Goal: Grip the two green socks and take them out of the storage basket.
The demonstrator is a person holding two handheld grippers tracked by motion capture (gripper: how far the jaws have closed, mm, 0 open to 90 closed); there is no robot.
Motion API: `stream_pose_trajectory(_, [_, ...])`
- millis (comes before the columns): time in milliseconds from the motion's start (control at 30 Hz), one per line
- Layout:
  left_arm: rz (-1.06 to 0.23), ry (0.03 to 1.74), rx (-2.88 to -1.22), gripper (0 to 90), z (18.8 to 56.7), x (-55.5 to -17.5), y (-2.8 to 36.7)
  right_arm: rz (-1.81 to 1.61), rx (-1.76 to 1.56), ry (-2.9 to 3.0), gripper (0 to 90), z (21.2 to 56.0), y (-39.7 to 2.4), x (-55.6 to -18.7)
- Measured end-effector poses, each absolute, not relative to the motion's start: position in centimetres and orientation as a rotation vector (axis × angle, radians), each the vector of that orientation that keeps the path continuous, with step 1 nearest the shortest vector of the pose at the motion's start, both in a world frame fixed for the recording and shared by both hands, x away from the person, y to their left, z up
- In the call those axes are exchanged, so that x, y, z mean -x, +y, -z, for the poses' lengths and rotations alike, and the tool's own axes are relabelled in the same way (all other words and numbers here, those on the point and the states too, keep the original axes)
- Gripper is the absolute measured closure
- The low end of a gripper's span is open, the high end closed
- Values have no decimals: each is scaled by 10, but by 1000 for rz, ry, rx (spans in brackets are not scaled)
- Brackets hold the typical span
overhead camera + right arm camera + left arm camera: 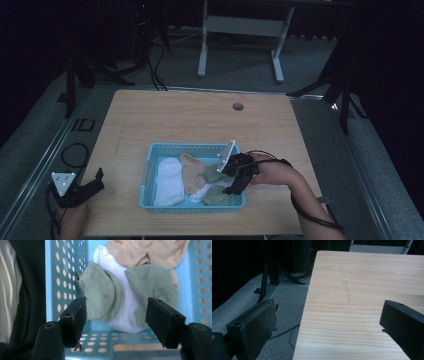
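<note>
A light blue perforated basket sits on the wooden table near its front edge. Inside lie a white sock, a beige sock and two green socks. My right gripper hangs over the basket's right end, pointing down. In the right gripper view its jaws stand open over a green sock, a white sock and another green sock, with the pads clear of the fabric. My left gripper rests at the table's front left corner, open with nothing between its jaws.
A round cable hole marks the far middle of the table. A white desk frame stands behind on the grey carpet. Black stand legs and cables lie off the left edge, and more legs stand at the right.
</note>
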State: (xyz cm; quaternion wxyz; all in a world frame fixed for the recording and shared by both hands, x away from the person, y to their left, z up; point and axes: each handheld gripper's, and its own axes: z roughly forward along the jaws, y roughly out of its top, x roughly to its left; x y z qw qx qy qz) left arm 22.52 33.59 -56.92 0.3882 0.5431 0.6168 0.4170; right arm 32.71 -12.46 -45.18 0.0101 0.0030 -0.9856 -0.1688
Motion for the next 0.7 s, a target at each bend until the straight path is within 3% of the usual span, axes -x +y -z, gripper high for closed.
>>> stream_pose_trajectory(133, [-1063, 1567, -1382, 4, 569, -225, 336, 478, -23, -3060, 409, 461, -120, -327])
stream_pose_trajectory(467, [-1061, 1568, -1386, 4, 569, -225, 336, 388, -50, -3052, 485, 484, -107, -328])
stream_pose_trajectory(600, [-1063, 1567, -1383, 4, 569, -225, 336, 341, -56, -3054, 600, 489, -102, -327])
stream_pose_trajectory(700, [-1062, 1568, -1385, 4, 569, -225, 336, 327, -71, -3062, 745, 488, -101, -326])
